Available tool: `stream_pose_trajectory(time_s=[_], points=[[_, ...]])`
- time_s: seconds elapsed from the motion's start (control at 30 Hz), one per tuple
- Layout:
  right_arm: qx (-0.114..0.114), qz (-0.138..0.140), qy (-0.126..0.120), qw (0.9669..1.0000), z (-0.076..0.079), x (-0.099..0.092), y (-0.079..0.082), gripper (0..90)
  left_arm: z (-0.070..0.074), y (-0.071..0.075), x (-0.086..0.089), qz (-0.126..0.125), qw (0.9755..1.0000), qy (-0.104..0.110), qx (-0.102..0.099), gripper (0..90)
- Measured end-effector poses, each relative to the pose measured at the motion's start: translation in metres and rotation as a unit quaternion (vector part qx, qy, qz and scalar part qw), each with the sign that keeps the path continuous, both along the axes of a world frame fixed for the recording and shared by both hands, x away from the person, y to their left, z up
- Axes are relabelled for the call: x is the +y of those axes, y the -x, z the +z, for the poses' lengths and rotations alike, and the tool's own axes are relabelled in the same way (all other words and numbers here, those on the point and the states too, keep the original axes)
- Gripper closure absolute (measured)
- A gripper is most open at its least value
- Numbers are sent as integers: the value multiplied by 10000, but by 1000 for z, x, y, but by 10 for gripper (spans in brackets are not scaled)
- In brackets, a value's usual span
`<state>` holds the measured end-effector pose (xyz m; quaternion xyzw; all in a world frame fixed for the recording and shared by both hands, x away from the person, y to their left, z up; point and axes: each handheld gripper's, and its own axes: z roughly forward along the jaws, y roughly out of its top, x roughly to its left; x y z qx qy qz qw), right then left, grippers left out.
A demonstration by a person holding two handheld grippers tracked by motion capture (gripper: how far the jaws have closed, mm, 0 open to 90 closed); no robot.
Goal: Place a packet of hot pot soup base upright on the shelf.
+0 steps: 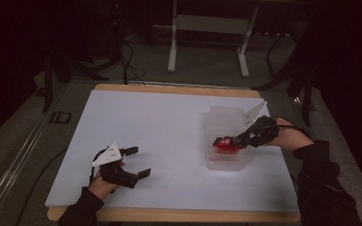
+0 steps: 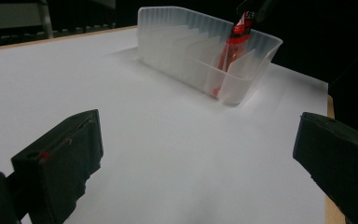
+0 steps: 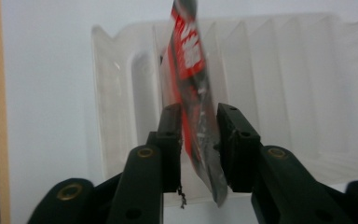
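Observation:
A clear plastic bin (image 1: 217, 115) with ribbed dividers stands on the right side of the white tabletop (image 1: 160, 122). My right gripper (image 1: 235, 140) hovers over the bin's near end, shut on a red and black packet (image 1: 225, 143). In the right gripper view the packet (image 3: 189, 56) stands upright between the jaws of the right gripper (image 3: 199, 140), above the bin (image 3: 270, 70). My left gripper (image 1: 140, 161) rests near the front left of the table, open with nothing in it. The left gripper view looks between the wide-apart jaws of the left gripper (image 2: 196, 158) at the bin (image 2: 177, 42) and the packet (image 2: 235, 44).
The table has a wooden edge (image 1: 169, 215) along the front. Behind it, on the dark floor, stand the white legs of another table (image 1: 172, 42) and some cables (image 1: 129, 66).

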<state>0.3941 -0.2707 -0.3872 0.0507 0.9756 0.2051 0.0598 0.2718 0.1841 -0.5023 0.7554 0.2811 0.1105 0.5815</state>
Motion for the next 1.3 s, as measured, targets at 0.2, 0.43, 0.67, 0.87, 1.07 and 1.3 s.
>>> stream_pose_trajectory(time_s=[0.2,0.43,0.67,0.87,1.07,1.3], points=[[-221,-251,-440,9985,17,-5,7,588,0,0,-1,-12,10000,-4,-7,20],[-351,-804,-1097,9901,30,-12,13,329,0,0,-1,-24,10000,-6,-12,21],[-113,-817,-1548,9845,33,-11,27,186,0,1,0,-39,10000,-9,-36,21],[-88,-776,-1925,9782,31,-10,43,127,1,2,0,-21,10000,-23,-64,21],[-308,-764,-1906,9782,21,-5,60,121,2,3,1,-23,10000,4,-69,20],[-388,-863,-2039,9744,5,-4,81,127,2,4,1,-37,10000,5,-73,20]])
